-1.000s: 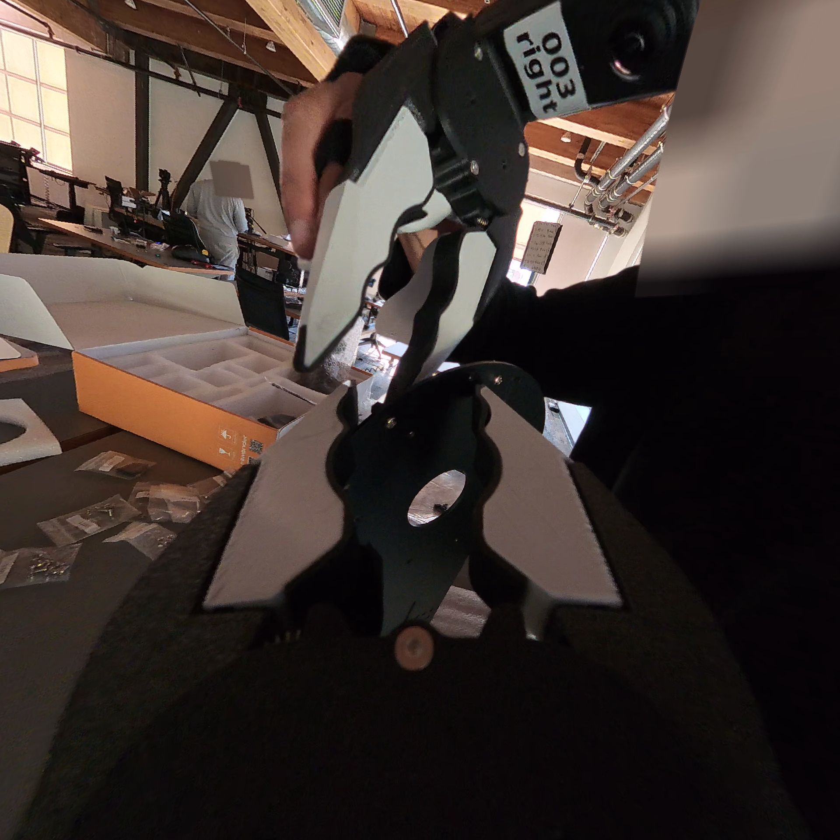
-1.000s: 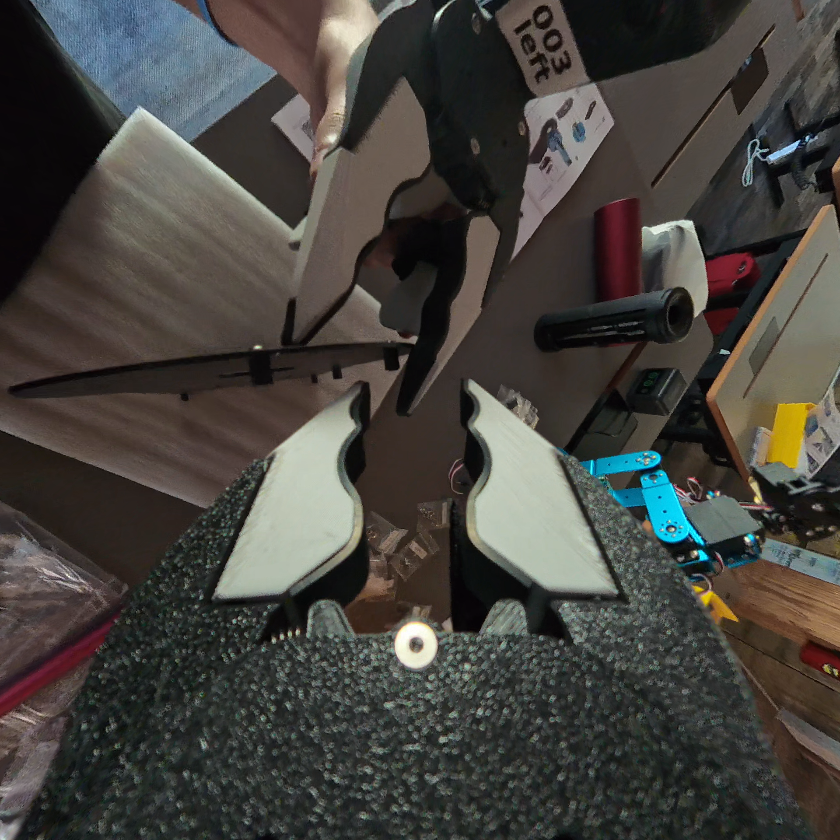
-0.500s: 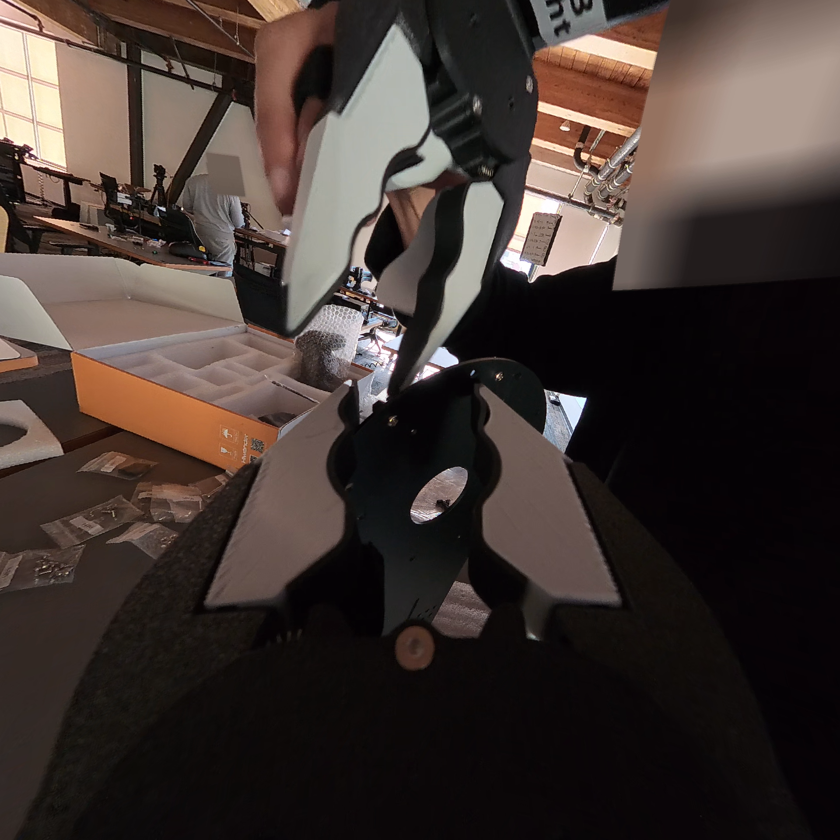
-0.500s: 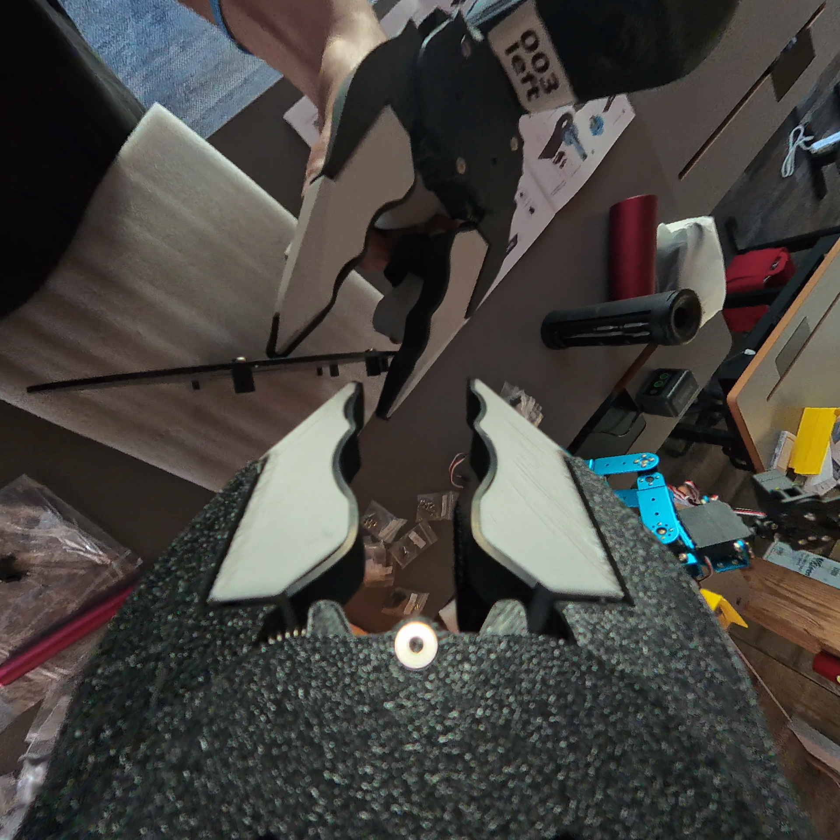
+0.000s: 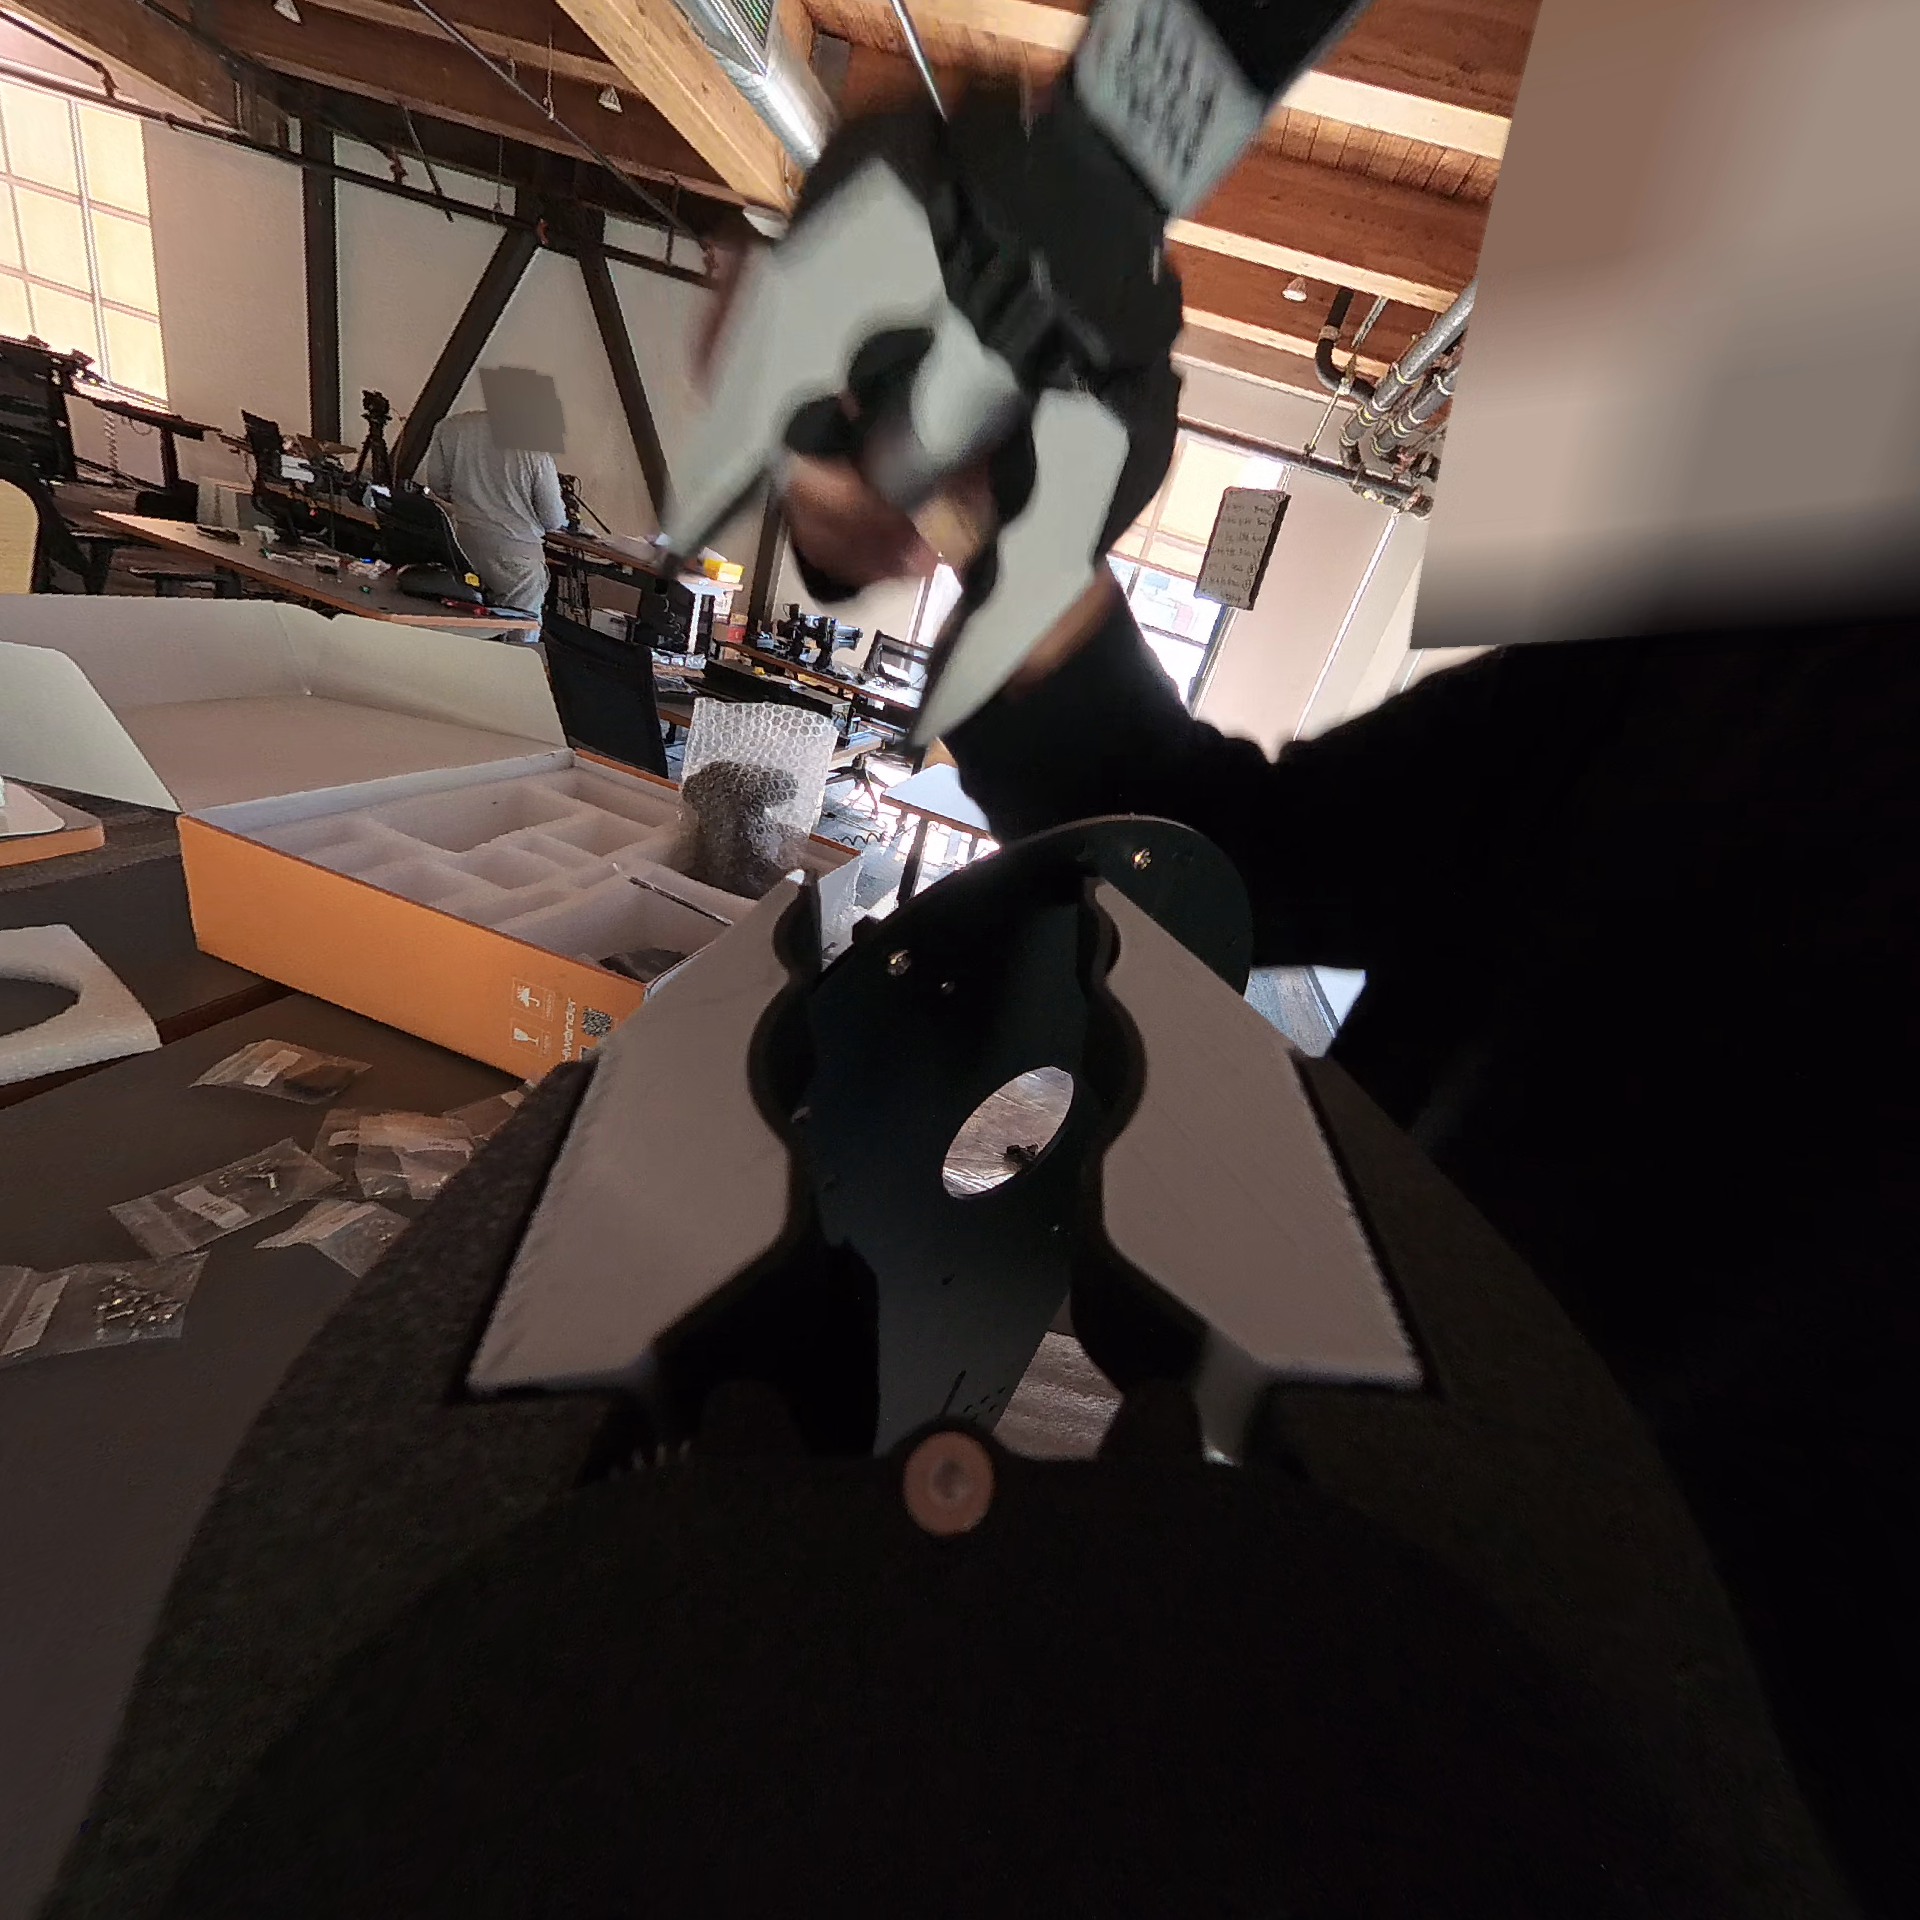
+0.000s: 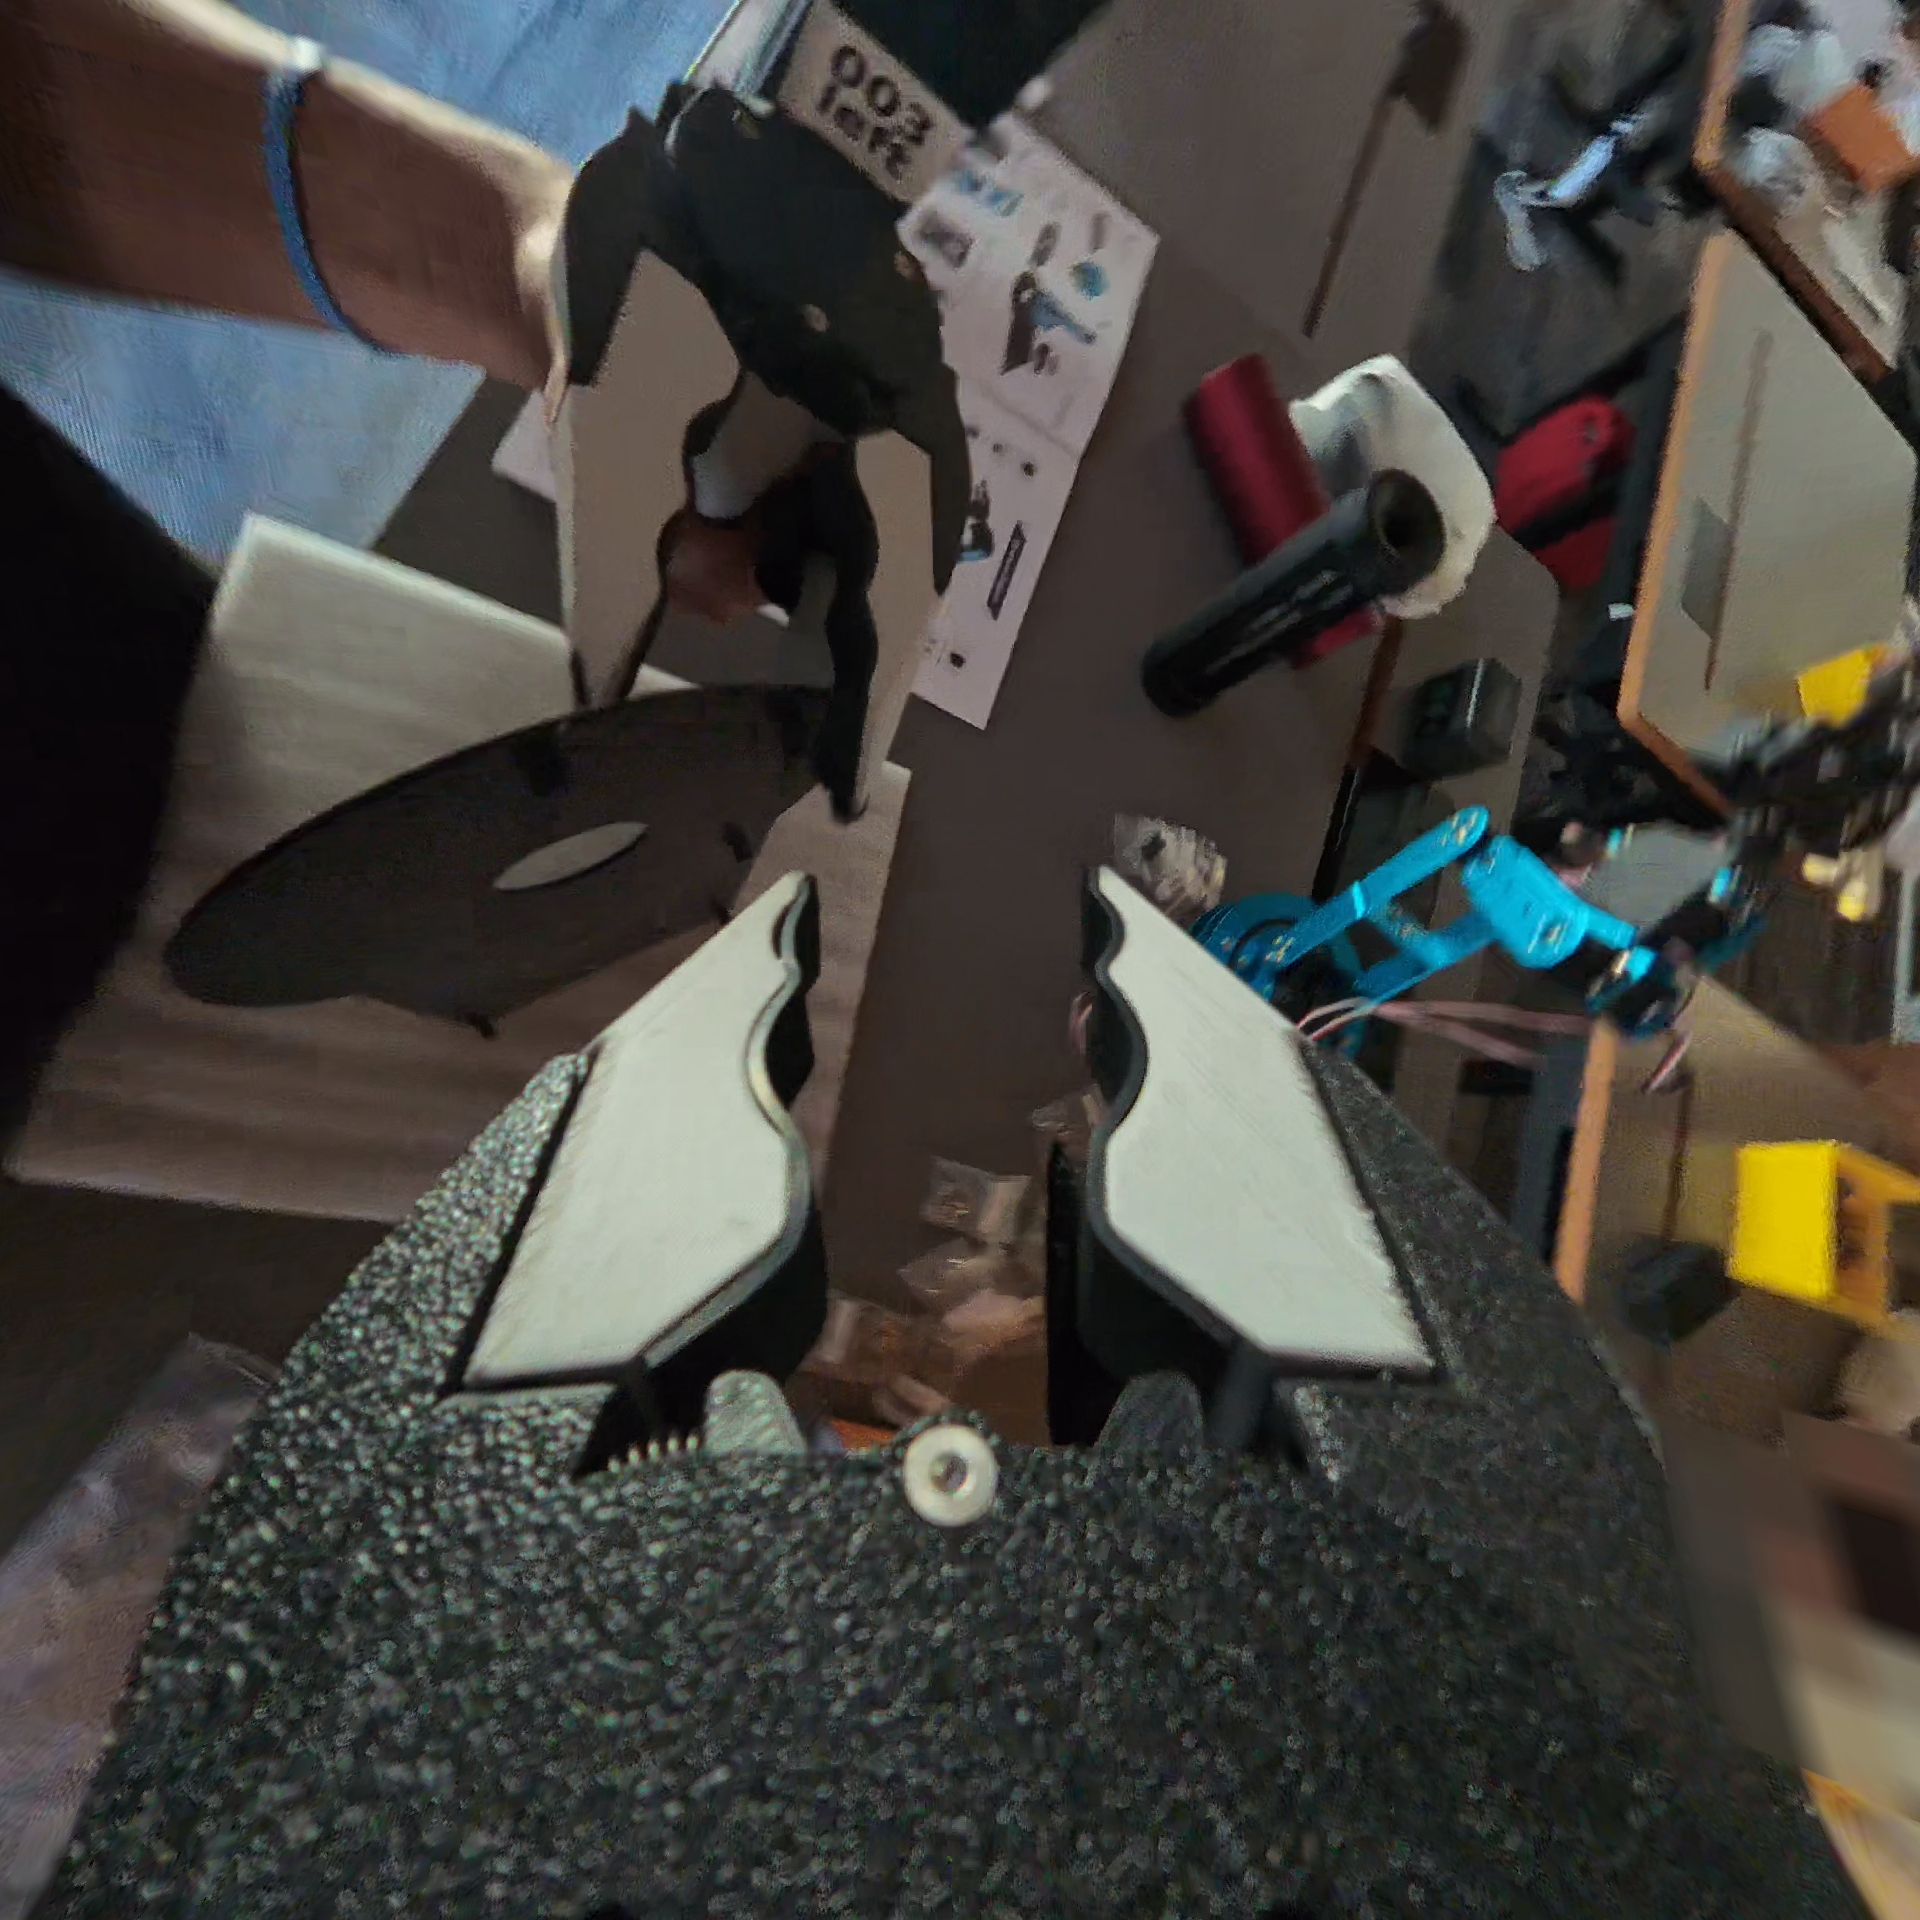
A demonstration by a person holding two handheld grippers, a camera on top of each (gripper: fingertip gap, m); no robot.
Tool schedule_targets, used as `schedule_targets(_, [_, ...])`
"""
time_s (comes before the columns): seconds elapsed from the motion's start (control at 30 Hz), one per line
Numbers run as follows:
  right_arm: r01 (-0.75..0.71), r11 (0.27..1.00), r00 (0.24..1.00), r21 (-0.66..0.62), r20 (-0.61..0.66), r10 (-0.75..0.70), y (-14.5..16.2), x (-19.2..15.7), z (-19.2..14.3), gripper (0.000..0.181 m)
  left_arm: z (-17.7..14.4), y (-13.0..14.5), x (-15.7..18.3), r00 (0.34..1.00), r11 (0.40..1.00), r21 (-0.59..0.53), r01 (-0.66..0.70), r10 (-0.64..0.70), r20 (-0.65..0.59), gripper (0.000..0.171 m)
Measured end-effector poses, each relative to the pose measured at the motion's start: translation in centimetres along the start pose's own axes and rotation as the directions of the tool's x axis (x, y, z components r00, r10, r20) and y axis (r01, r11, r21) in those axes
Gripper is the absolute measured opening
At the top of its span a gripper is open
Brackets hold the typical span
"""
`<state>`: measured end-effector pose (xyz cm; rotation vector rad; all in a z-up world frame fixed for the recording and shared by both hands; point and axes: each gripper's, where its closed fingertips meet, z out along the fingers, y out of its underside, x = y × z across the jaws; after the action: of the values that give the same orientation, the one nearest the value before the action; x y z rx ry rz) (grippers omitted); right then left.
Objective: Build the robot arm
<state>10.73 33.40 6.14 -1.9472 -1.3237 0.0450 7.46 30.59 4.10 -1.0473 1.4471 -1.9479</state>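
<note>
Your left tool (image 5: 951, 914) grips the black plate (image 5: 966, 1101) at frame centre; your right tool (image 6: 948, 883) hangs parted and empty, above the counter (image 6: 997, 935).

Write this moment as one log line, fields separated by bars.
left gripper: shut on black plate | right gripper: open, empty | orange box: open

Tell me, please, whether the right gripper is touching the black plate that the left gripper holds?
Apart. In the left wrist view the right gripper hangs open above the black plate, background showing between them; the left gripper clamps the plate.
</note>
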Motion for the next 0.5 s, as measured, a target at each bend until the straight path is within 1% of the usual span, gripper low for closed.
schedule_targets(0.03, [-0.083, 0.995, 0.996, 0.050, -0.020, 0.084, 0.8, -0.8, -0.8, 0.053, -0.1, 0.0, 0.0, 1.000, 1.000, 0.001, -0.002, 0.002, 0.000, 0.048])
schedule_targets(0.07, [-0.168, 0.980, 0.985, 0.109, -0.020, 0.172, 1.5, -2.1, -1.4, 0.051, -0.1, 0.0, 0.0, 1.000, 1.000, 0.002, -0.004, 0.004, 0.000, 0.048])
schedule_targets(0.13, [-0.325, 0.922, 0.942, 0.209, -0.010, 0.334, 3.6, -5.6, -2.0, 0.051, -0.2, -0.1, 0.0, 1.000, 1.000, 0.001, -0.005, 0.005, -0.002, 0.049])
schedule_targets(0.17, [-0.401, 0.878, 0.909, 0.262, -0.002, 0.416, 4.6, -7.5, -1.8, 0.051, -0.2, -0.1, 0.0, 1.000, 1.000, -0.001, -0.006, 0.006, -0.003, 0.049])
schedule_targets(0.2, [-0.475, 0.819, 0.870, 0.321, 0.034, 0.491, 5.1, -9.6, -1.5, 0.051, -0.2, -0.1, 0.0, 1.000, 1.000, -0.005, -0.006, 0.006, -0.003, 0.049])
schedule_targets(0.23, [-0.539, 0.746, 0.826, 0.391, 0.073, 0.558, 5.2, -11.6, -1.1, 0.052, -0.2, -0.1, 0.0, 1.000, 1.000, -0.010, -0.005, 0.005, -0.003, 0.049])
schedule_targets(0.27, [-0.578, 0.663, 0.780, 0.476, 0.084, 0.620, 5.0, -12.9, -0.7, 0.049, -0.1, -0.1, -0.1, 1.000, 1.000, -0.018, -0.006, 0.006, -0.004, 0.049])
schedule_targets(0.37, [-0.586, 0.421, 0.643, 0.693, 0.080, 0.762, 4.1, -15.2, 0.1, 0.050, 0.1, 0.0, -0.2, 1.000, 0.998, -0.054, -0.011, 0.010, -0.006, 0.048])
schedule_targets(0.4, [-0.567, 0.373, 0.603, 0.734, 0.061, 0.796, 3.9, -15.4, 0.5, 0.050, 0.2, 0.0, -0.3, 1.000, 0.998, -0.068, -0.015, 0.015, -0.006, 0.048])
schedule_targets(0.43, [-0.544, 0.355, 0.558, 0.760, 0.012, 0.830, 4.2, -15.1, 1.0, 0.047, 0.3, 0.1, -0.3, 1.000, 0.996, -0.085, -0.022, 0.021, -0.006, 0.048])
schedule_targets(0.47, [-0.525, 0.358, 0.531, 0.773, -0.031, 0.847, 4.3, -14.9, 1.6, 0.047, 0.3, 0.2, -0.4, 1.000, 0.994, -0.105, -0.031, 0.031, -0.006, 0.047])
schedule_targets(0.5, [-0.506, 0.364, 0.524, 0.782, -0.057, 0.850, 4.2, -14.6, 1.9, 0.042, 0.4, 0.3, -0.4, 0.999, 0.991, -0.127, -0.043, 0.042, -0.009, 0.047])
